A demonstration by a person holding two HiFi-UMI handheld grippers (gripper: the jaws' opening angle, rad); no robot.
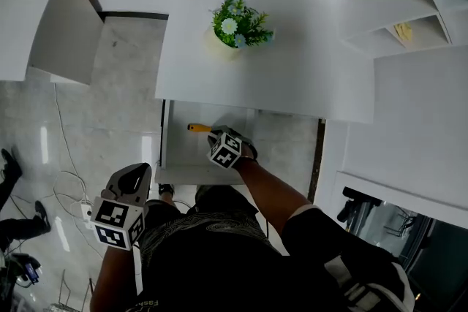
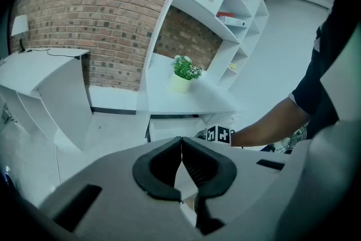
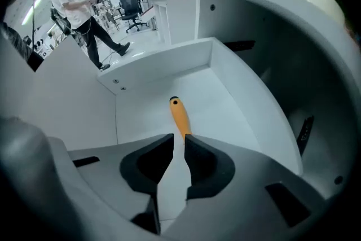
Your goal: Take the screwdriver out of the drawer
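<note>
Grasp step, by the look: right gripper down in the open drawer, fingers a narrow gap apart (nothing held), tips at the screwdriver near the left wall. Next: advance over the handle, clamp, lift. Left gripper aside, fingers closed, empty.

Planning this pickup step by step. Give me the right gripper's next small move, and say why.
Probably widen the jaws of the right gripper a little first. They stand only narrowly apart, with bare floor of the drawer showing between them. The screwdriver lies just past their tips, and its orange handle looks about as wide as that gap.
</note>
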